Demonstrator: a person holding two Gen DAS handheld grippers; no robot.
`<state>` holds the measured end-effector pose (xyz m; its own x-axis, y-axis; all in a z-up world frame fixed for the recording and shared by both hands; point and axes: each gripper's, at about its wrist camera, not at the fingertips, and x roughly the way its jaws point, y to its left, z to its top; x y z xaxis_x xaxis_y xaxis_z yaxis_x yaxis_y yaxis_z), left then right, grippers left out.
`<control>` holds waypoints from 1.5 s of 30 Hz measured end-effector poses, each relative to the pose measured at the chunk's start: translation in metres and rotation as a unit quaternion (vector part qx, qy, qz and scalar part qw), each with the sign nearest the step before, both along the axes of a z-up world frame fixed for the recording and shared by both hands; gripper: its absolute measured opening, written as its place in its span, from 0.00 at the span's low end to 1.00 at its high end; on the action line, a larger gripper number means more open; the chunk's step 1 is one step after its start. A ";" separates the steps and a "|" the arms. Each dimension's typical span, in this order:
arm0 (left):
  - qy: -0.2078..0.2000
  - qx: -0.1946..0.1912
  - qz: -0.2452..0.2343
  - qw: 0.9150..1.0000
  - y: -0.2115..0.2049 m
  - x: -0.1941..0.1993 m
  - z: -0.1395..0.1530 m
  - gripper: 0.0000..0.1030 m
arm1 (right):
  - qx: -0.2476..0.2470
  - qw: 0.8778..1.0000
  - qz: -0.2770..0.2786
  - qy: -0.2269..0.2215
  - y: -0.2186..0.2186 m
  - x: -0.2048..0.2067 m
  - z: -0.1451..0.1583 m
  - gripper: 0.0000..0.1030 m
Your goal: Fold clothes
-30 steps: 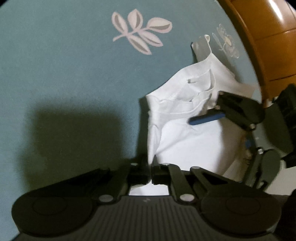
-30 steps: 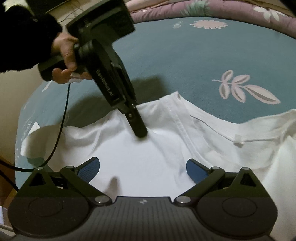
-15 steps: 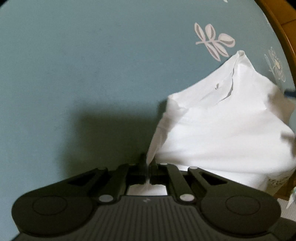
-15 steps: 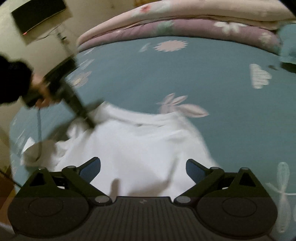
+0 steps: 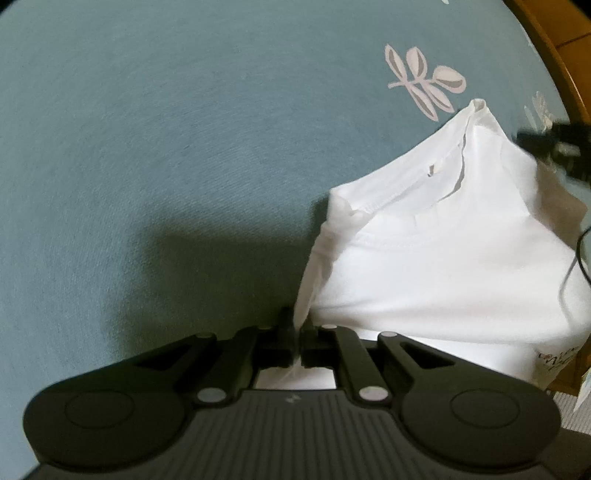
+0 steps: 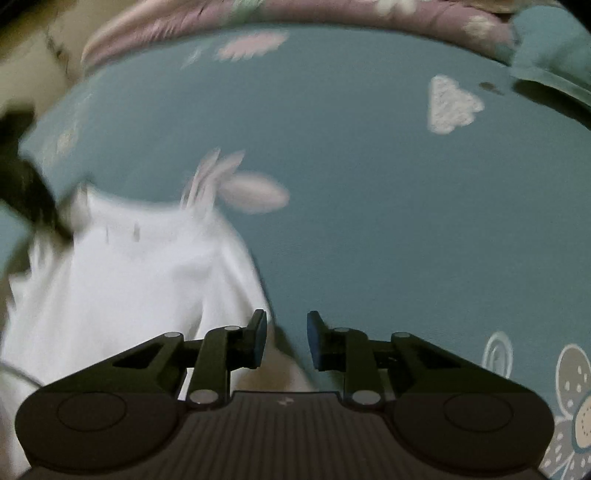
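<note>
A white T-shirt [image 5: 443, 266] lies bunched on the teal floral bedsheet [image 5: 184, 129], collar and neck label facing up. My left gripper [image 5: 297, 332] is shut on the shirt's left edge, and the cloth runs up from between its fingers. In the right wrist view the shirt [image 6: 129, 288] is blurred and fills the lower left. My right gripper [image 6: 286, 332] stands at the shirt's right edge, its blue pads [image 6: 260, 338] narrowed but apart, with a bit of pale cloth low in the gap. The left tool's black body [image 6: 33, 199] shows blurred at the shirt's far corner.
A wooden bed frame [image 5: 554, 44] borders the sheet on the right in the left wrist view, and a black cable [image 5: 576, 266] hangs over the shirt. Folded quilts [image 6: 258, 11] and a teal pillow [image 6: 554, 62] lie along the far side of the bed.
My right gripper has swung to the shirt's right edge and its fingers have narrowed from wide open. The left gripper stays shut on the cloth, and the shirt has been pulled and spread.
</note>
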<state>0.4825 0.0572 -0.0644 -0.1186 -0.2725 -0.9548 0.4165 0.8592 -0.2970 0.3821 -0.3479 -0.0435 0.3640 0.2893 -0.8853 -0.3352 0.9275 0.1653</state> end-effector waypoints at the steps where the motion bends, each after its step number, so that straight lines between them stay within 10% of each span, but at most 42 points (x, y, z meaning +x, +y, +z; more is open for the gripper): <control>1: 0.000 -0.002 0.003 1.000 0.002 0.000 0.000 0.07 | -0.010 1.000 0.014 0.001 0.007 -0.006 -0.003 0.29; 16: -0.006 -0.012 0.006 1.000 0.020 0.000 0.000 0.08 | -0.016 0.993 0.119 -0.006 0.046 -0.002 -0.007 0.29; 19: -0.015 -0.009 0.014 1.000 0.023 -0.003 0.003 0.07 | -0.030 0.990 0.136 -0.005 0.052 -0.007 -0.005 0.12; 32: -0.136 0.031 -0.052 0.989 -0.031 0.034 0.055 0.04 | -0.129 0.989 0.042 -0.063 0.012 0.043 0.029 0.06; 45: -0.145 0.054 -0.020 0.988 -0.029 0.080 0.022 0.05 | -0.140 0.987 -0.029 -0.076 -0.001 0.108 0.000 0.07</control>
<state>0.5620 0.0280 -0.0423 0.1549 -0.1675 -0.9736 0.5052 0.8604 -0.0677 0.4905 -0.3489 -0.0440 0.5068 0.0155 -0.8619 -0.2813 0.9481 -0.1484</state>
